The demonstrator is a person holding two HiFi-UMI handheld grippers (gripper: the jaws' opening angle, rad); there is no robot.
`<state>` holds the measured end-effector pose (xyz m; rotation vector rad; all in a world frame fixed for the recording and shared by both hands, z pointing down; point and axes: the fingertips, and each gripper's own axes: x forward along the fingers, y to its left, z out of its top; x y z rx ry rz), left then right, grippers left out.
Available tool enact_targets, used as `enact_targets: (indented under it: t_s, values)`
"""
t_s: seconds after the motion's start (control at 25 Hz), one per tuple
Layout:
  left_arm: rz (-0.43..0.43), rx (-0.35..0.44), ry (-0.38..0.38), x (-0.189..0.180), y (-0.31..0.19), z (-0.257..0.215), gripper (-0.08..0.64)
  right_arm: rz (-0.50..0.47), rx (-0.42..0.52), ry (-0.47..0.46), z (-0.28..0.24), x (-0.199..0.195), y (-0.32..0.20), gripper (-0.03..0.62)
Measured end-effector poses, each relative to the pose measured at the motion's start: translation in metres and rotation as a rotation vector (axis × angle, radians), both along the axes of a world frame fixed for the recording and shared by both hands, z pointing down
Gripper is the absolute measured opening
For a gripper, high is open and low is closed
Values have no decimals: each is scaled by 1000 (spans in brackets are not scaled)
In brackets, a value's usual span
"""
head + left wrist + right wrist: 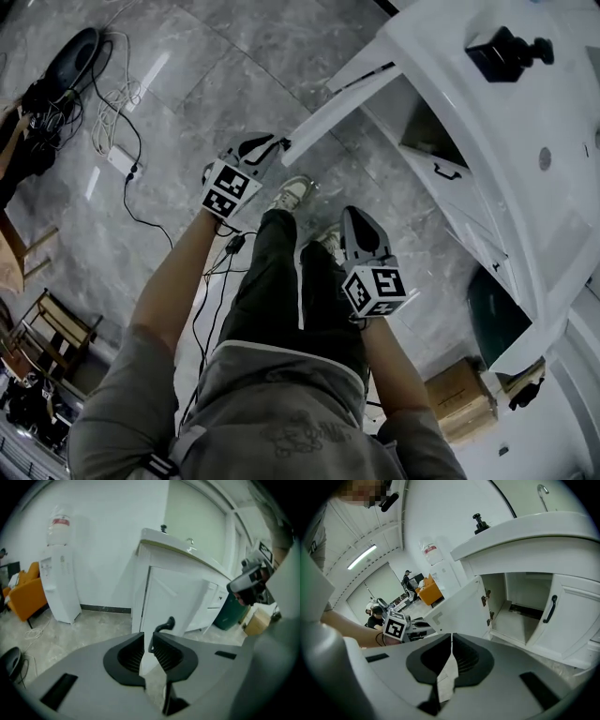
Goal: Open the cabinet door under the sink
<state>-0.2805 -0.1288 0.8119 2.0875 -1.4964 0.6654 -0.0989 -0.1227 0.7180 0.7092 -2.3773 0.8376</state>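
Clearly the job is almost finished. Nearest the person, the right tool (451, 643) hangs low beside the legs. Its jaws are pressed together with nothing between them, and only floor (187, 94) shows past them, so it takes no part in the work.

A little further out, the left tool (146, 641) is stretched forward at the free edge of the cabinet door (342, 103). Its jaws are drawn in to a narrow slit, and the door's edge stands in that slit just below the black handle (165, 624). It looks clamped on that edge rather than on the handle, though the contact itself is hard to confirm.

The door is swung well out from the cabinet front, hanging on its hinges (486, 597). Behind it the cabinet opening (520, 606) lies bare and looks empty, as far as can be seen.

Beside the opening a second door (576, 616) is shut, with its own handle (550, 609) untouched. The task names only one door, so I judge this one is not part of it.

Above everything sits the white sink surface (487, 122), with a black soap bottle (506, 52) on it.

What remains, in my view, is only to let go of the door edge and draw the left tool back.
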Motion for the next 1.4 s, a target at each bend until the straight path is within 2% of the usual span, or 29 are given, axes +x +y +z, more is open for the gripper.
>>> enact_targets:
  t_s: [0.04,0.2,0.32,0.44,0.56,0.72,1.04,1.16,1.28,1.4]
  values:
    - [-17,1,21,-2,0,-5,49,-10,8,4,-4,1,0,31]
    - [9,-15,-41,-6,8,-24,49,-21,6,12,-15,2,4,31]
    - [-30,-16,-46,-7,10,-41,49,-20,18,14,-30,7,2,31]
    - [-75,14,-38,-8,13,-71,48,-21,37,15,-50,13,1,31]
    - [-77,43,-58,-8,17,-105,48,-19,47,-4,-74,15,0,31]
    - [-24,81,-74,5,-5,-142,48,-11,92,-9,-106,24,-20,31]
    - [20,159,-39,39,-32,-224,46,36,164,-11,-178,47,-42,31]
    - [73,219,-39,58,-46,-265,41,71,196,-7,-207,61,-51,31]
    - [134,301,-49,75,-64,-312,38,77,309,29,-244,73,-62,31]
    - [155,357,-40,89,-79,-353,37,76,415,44,-283,84,-72,31]
